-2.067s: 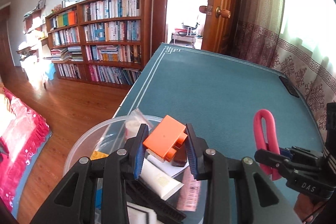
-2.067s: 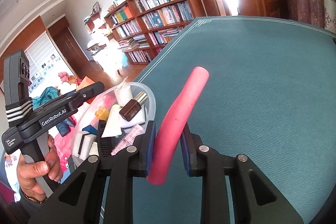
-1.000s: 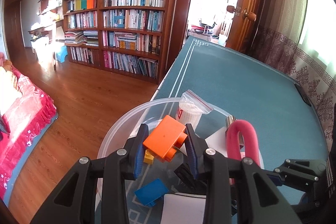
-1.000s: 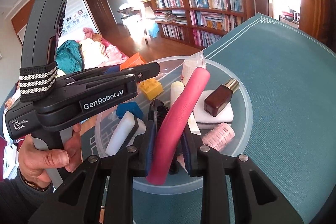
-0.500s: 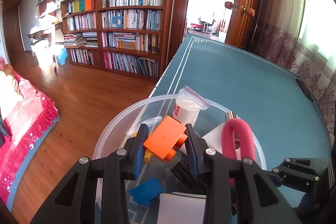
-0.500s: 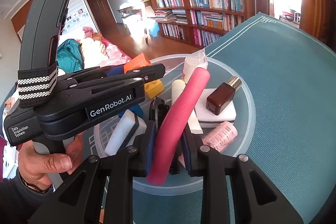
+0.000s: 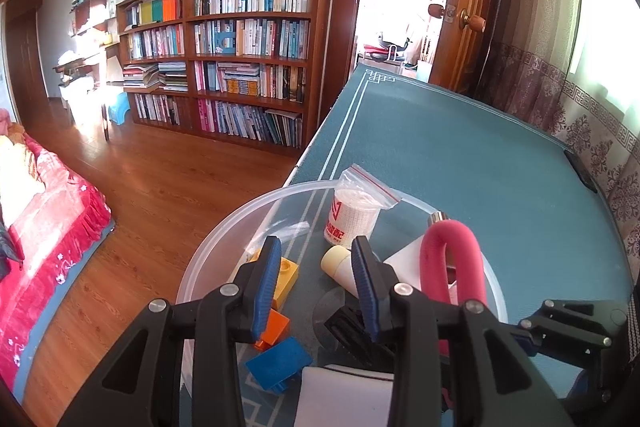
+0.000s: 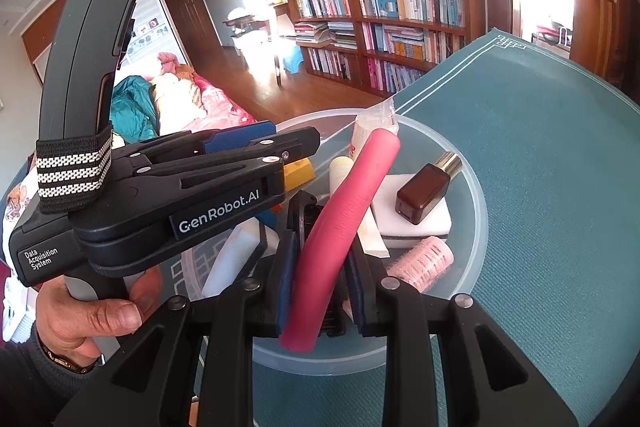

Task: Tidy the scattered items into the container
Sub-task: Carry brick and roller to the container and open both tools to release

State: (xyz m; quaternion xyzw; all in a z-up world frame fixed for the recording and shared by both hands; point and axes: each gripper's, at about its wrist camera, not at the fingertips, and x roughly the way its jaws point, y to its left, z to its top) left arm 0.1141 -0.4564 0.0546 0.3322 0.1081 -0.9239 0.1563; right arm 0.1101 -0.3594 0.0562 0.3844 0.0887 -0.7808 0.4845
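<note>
A clear plastic bowl (image 7: 224, 227) stands at the near left corner of the teal table. My left gripper (image 7: 316, 283) hangs open above it with nothing between its fingers. Under it the orange block (image 7: 274, 327) lies in the bowl, between a yellow block (image 7: 286, 277) and a blue block (image 7: 280, 365). My right gripper (image 8: 320, 287) is shut on a pink foam roller (image 8: 344, 227), which it holds over the bowl (image 8: 480, 227). That roller (image 7: 452, 259) also shows in the left wrist view, and the left gripper (image 8: 298, 159) in the right wrist view.
Also in the bowl are a bagged white roll (image 7: 354, 211), a cream tube (image 7: 340, 263), a brown bottle (image 8: 424, 193) on a white sponge (image 8: 408, 223), and a pink hair roller (image 8: 424, 263). A hand (image 8: 92, 311) holds the left gripper. The teal table (image 7: 440, 147) stretches away behind; a bookcase (image 7: 240, 67) stands beyond the floor.
My left gripper has opened and let go of the orange block, which now lies in the bowl. The right gripper still holds the pink roller over the bowl, hardly moved.
</note>
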